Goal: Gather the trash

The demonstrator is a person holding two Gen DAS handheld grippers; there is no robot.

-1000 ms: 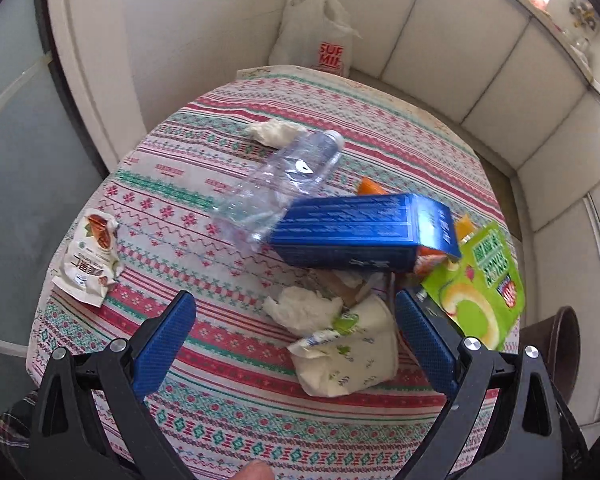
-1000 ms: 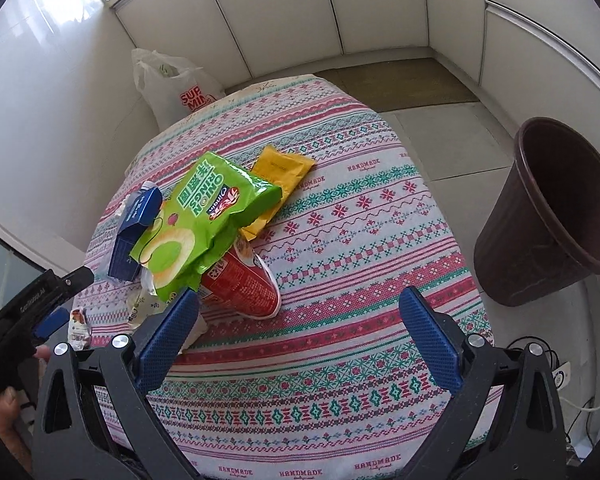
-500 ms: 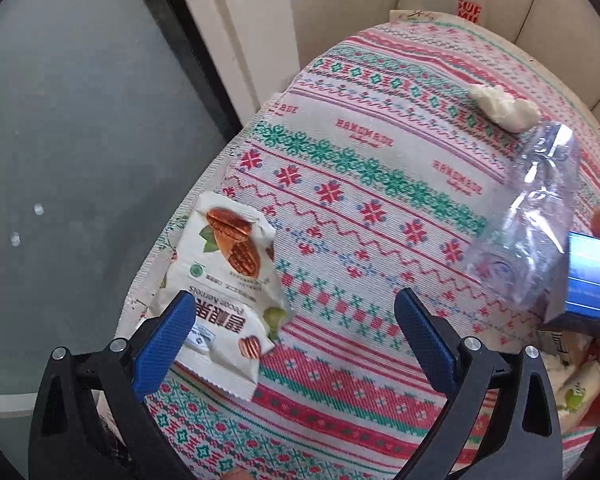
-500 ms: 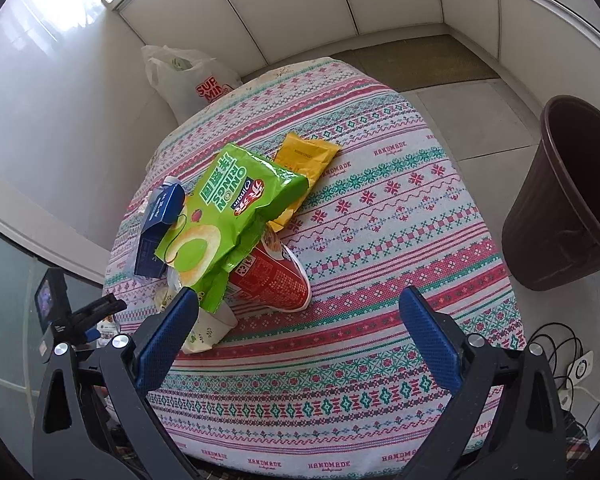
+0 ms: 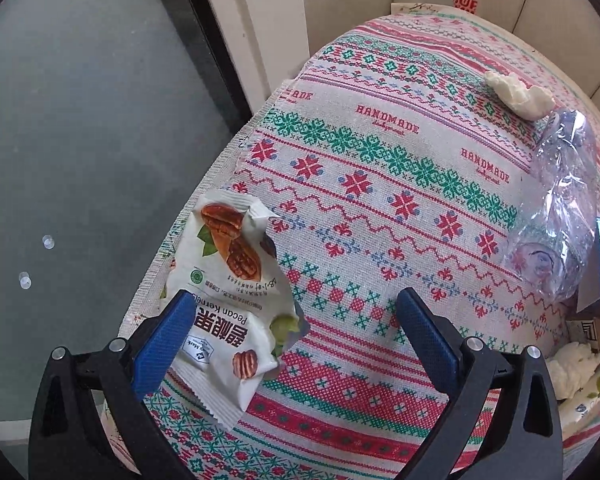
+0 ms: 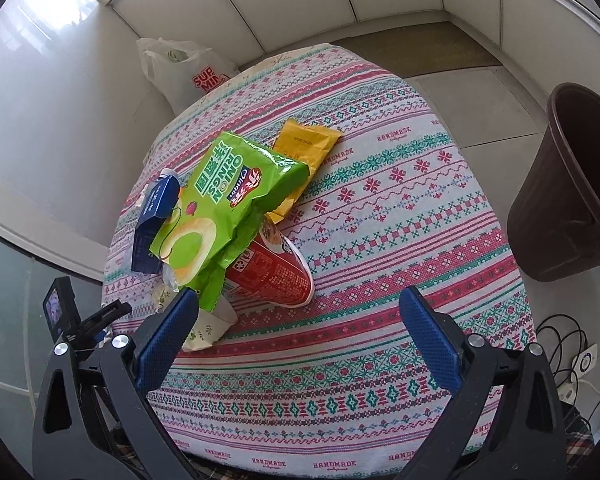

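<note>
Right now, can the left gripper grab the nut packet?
Probably yes. The left gripper is open, and the nut packet lies flat at the table's edge, right by the left finger. Nothing covers it, though it sits off-center between the fingers.

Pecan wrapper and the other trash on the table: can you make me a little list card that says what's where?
surface: patterned tablecloth
near left gripper: white pecan wrapper at the table edge, gripper open
middle pile: green onion ring bag, red cup, blue carton, yellow packet
clear plastic: crushed bottle
bin: brown bin on the floor
right gripper: open, holding nothing
</note>
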